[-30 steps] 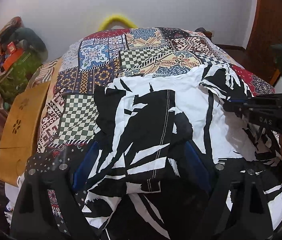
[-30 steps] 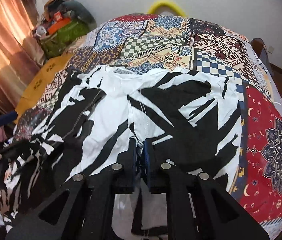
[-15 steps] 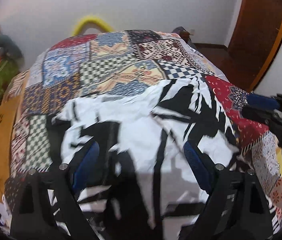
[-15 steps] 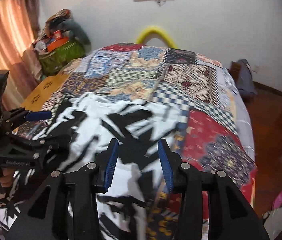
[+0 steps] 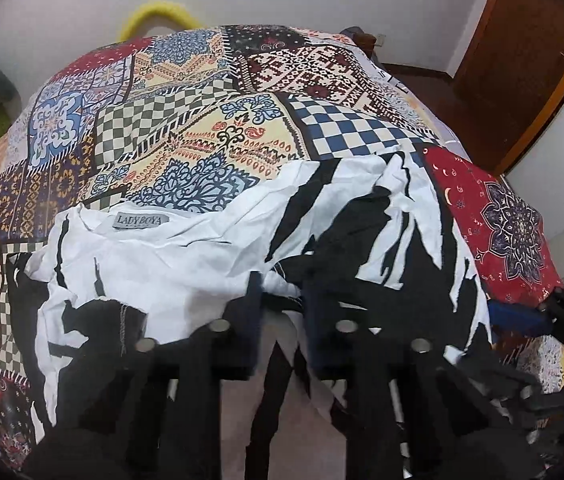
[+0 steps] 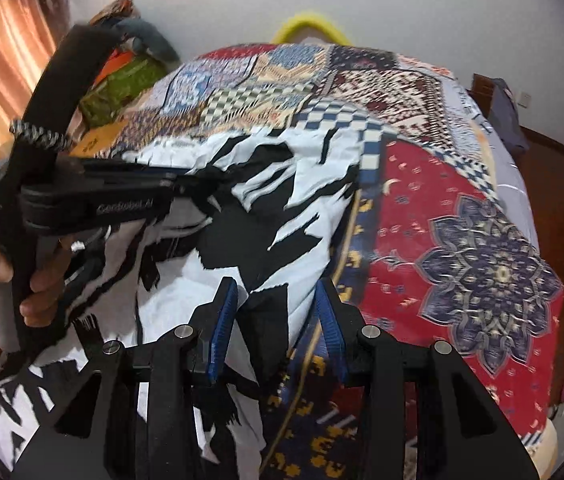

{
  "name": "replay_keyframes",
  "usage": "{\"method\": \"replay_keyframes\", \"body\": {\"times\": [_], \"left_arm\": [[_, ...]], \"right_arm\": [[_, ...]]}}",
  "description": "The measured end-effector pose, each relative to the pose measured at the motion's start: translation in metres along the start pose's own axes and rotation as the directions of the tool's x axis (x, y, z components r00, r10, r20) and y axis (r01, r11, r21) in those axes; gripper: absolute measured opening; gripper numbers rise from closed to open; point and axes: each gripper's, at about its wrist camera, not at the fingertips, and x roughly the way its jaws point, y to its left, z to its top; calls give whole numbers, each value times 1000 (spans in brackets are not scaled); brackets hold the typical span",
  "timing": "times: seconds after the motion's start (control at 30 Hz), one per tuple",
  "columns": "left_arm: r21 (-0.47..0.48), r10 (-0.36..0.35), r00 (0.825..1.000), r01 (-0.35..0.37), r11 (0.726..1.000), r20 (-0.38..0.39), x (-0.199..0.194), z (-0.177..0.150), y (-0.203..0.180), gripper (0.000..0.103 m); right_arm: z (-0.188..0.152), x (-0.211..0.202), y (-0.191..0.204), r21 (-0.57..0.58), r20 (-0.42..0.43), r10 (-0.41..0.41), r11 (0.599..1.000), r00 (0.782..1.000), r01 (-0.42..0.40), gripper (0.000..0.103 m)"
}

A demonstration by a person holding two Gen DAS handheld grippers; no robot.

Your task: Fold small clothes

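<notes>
A black-and-white patterned garment [image 5: 210, 264] lies spread and rumpled on the patchwork bedspread [image 5: 218, 120], its label at the far left edge. My left gripper [image 5: 280, 300] has its jaws narrowed on a fold of the garment near its middle. In the right wrist view the left gripper [image 6: 198, 188] reaches in from the left, pinching the cloth. My right gripper [image 6: 278, 312] is open, its blue pads either side of the garment's right edge [image 6: 282, 240], not clamping it.
The bed's right edge drops to a dark floor [image 6: 561, 184]. A yellow ring [image 5: 158, 16] stands against the far wall. Clutter and bags [image 6: 122, 80] sit beyond the bed's left side. A brown door [image 5: 521, 52] is at the right.
My right gripper let go of the garment, opened and moved to its right edge. My left gripper narrowed from wide open onto a fold of the cloth.
</notes>
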Motion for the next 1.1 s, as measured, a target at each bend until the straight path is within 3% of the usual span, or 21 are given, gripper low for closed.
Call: {"method": "replay_keyframes", "body": {"times": [0.07,0.2,0.33,0.5,0.6,0.67,0.7,0.83,1.1], "left_arm": [[14,5,1000,-6,1000,21,-6,-2,-2,9],[41,79,994,-83,996,79,-22,-6,-1,9],[54,173,984,-175,983,46,-12,-9,4,12],[0,141,989,-141,990,35,-26,-12,11,23],[5,109,993,-109,994,54,-43,-13,11,40],[31,91,993,-94,995,79,-53,-16,8,60],[45,83,993,-87,995,87,-57,-19,6,63],[105,65,996,-71,992,55,-50,-30,-5,65],[122,74,996,-68,990,-44,-20,-55,0,71]], "right_arm": [[-3,4,3,-22,2,-15,1000,1000,15,37],[-9,3,4,-49,1,-27,998,1000,27,37],[-21,0,9,-91,-11,-60,994,998,59,37],[-27,-6,13,-112,-40,-95,990,995,90,37],[-22,-19,11,-103,-25,-98,990,995,95,37],[-15,-29,11,-84,17,-95,992,995,96,37],[-10,-33,11,-74,35,-95,993,995,97,37],[7,-31,14,-50,73,-90,994,993,94,37],[-5,12,28,-85,-25,-95,992,995,93,39]]}}
